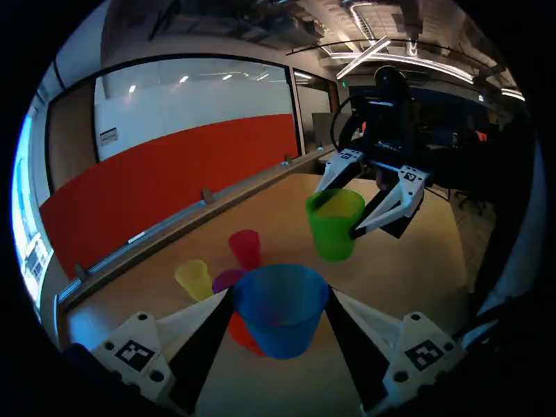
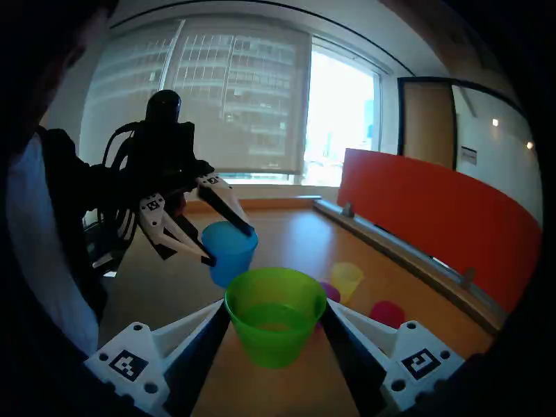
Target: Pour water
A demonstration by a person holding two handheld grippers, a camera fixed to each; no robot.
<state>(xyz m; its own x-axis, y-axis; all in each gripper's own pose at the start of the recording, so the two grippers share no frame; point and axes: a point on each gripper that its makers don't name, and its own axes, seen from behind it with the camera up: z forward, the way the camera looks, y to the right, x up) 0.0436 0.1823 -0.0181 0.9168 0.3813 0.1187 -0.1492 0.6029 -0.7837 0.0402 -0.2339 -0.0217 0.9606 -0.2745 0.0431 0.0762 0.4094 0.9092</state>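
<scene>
My left gripper (image 1: 279, 309) is shut on a blue cup (image 1: 281, 309), held upright above the wooden table (image 1: 389, 278). Across from it, my right gripper (image 1: 339, 217) is shut on a green cup (image 1: 334, 222), also lifted off the table. In the right gripper view the green cup (image 2: 275, 324) sits between my right gripper's (image 2: 276, 320) fingers and holds some clear liquid. Behind it the blue cup (image 2: 228, 253) hangs in the left gripper (image 2: 229, 244), a short gap apart from the green one.
Small cups stand on the table: yellow (image 1: 194, 279), pink (image 1: 245, 249), purple (image 1: 227, 279) and a red-orange one (image 1: 244, 332) partly hidden under the blue cup. A red partition (image 1: 167, 181) runs along the table's far edge. A person (image 2: 42, 229) stands at the left.
</scene>
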